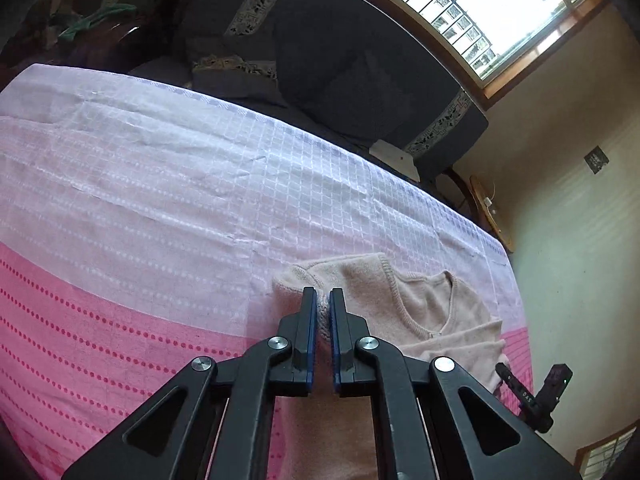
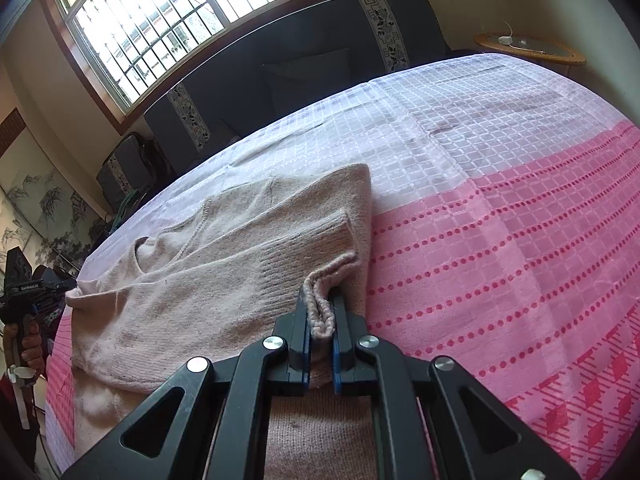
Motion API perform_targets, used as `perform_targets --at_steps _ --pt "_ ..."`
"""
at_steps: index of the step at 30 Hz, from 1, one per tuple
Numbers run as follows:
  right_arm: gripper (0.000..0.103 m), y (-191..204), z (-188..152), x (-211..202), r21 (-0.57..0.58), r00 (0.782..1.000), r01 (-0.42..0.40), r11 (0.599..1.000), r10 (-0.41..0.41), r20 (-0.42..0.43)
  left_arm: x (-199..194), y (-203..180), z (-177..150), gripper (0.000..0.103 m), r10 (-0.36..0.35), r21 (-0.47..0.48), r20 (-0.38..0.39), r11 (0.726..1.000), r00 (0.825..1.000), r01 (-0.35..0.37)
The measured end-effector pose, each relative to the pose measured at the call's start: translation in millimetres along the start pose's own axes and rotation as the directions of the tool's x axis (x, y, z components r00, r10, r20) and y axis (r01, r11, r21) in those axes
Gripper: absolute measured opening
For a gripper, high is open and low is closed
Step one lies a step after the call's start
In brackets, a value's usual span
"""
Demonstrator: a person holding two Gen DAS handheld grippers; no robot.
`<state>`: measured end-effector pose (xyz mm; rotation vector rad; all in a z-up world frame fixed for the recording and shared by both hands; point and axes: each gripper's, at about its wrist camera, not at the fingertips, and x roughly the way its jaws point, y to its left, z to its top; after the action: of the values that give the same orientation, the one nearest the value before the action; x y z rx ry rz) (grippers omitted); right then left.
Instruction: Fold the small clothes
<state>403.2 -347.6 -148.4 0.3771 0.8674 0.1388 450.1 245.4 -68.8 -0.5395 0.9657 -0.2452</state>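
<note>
Pale pink knitted sweater (image 2: 224, 264) lies at the near edge of the pink-and-white bedspread (image 1: 160, 184). Left gripper (image 1: 323, 304) and right gripper (image 2: 320, 312) each pinch its ribbed hem, jaws narrow. Broad bare cloth extends beyond. Dark sofa (image 1: 340, 60) under barred window (image 2: 168, 12) at far side.

small pale pink knitted sweater (image 2: 224, 256) | partly folded, lying flat on pink-and-white checked bedspread (image 2: 500, 208) near its front edge | V-neck (image 1: 430, 304) facing up | ribbed cuff folded across body | ribbed hem bunched, pinched at two points | body reaching onto white part of bedspread, hem end on pink part
</note>
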Motion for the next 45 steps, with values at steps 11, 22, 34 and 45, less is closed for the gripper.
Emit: perform_targets --at_steps 11,22,34,45 --pt "0.008 0.9 -0.5 -0.9 0.0 1.0 0.001 1.0 -0.001 0.005 -17.5 4.2 -12.8 0.005 0.107 0.011 0.153 0.994 0.982 -0.11" --pt "0.009 -27.0 4.1 2.8 0.148 0.988 -0.146 0.978 0.151 -0.02 24.0 -42.0 -121.0 0.008 0.162 0.267 0.046 0.949 0.986 -0.169" --pt "0.006 -42.7 7.8 20.6 0.249 0.951 -0.268 0.931 0.296 -0.082 11.0 -33.3 -134.4 0.008 0.187 0.2 0.179 0.954 0.966 -0.222" --pt "0.003 -42.9 -1.9 14.2 0.24 0.965 -0.222 0.945 0.247 -0.083 11.5 -33.4 -135.8 0.008 0.244 0.194 0.194 0.94 0.95 -0.281"
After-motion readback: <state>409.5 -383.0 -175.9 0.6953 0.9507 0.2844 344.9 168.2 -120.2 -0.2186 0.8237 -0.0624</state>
